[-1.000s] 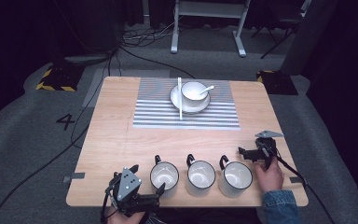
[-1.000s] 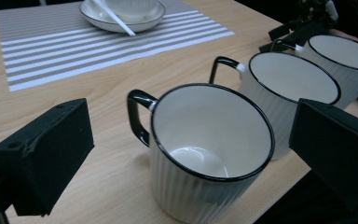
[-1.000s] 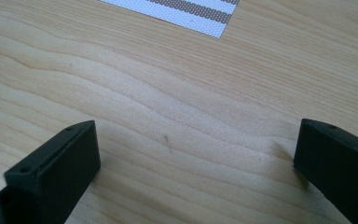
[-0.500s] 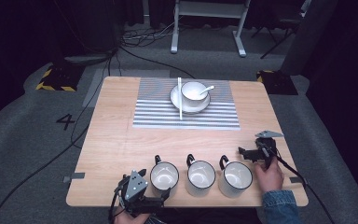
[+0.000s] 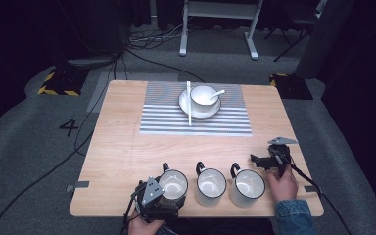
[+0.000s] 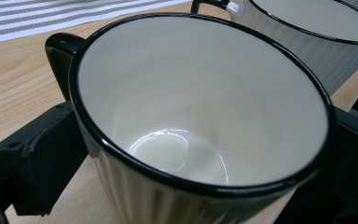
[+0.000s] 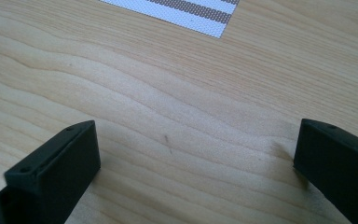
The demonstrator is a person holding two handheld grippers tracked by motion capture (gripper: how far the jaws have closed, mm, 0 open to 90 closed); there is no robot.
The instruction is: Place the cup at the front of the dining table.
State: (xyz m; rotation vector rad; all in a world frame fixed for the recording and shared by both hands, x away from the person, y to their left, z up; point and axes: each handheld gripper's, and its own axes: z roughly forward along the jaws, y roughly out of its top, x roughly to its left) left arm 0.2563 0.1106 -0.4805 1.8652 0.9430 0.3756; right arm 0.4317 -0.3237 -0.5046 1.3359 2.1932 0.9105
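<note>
Left tool [image 5: 169,196] sits at the near edge of the table [image 5: 122,161], w/ the left mug [image 5: 172,185] between its jaws; in the left gripper view one jaw lies against each side of the mug [image 6: 200,107], so the tool has closed around the mug body; whether the pads press hard, can't tell. Mug stands upright on the wood, empty, white inside w/ black rim; its black handle [image 6: 60,49] points away from the person, toward the far side of the table. Grey three-cornered plate on top of the left tool, hand under it at the table edge.

Just beside it, to the right, the middle mug [image 5: 210,186]; its ribbed white wall and black rim show at top right of the left gripper view [image 6: 307,28]; near but not touching the held mug as far as seen. Right mug [image 5: 247,187] is next in the row; all 3 upright, handles pointing away.

Right tool [image 5: 254,159] is just right of the right mug, held by the right hand [image 5: 283,183]; jaws wide apart, nothing between them but bare wood [image 7: 191,140]; a corner of the striped placemat [image 7: 191,11] at the top of that view.

Farther out: striped placemat [image 5: 196,117] across the far half of the table; on it a white saucer [image 5: 183,104] w/ a white bowl [image 5: 203,96], spoon [image 5: 217,92] resting in the bowl; a white stick-like utensil [image 5: 188,103] lies over the saucer's left edge, type can't be told.
</note>
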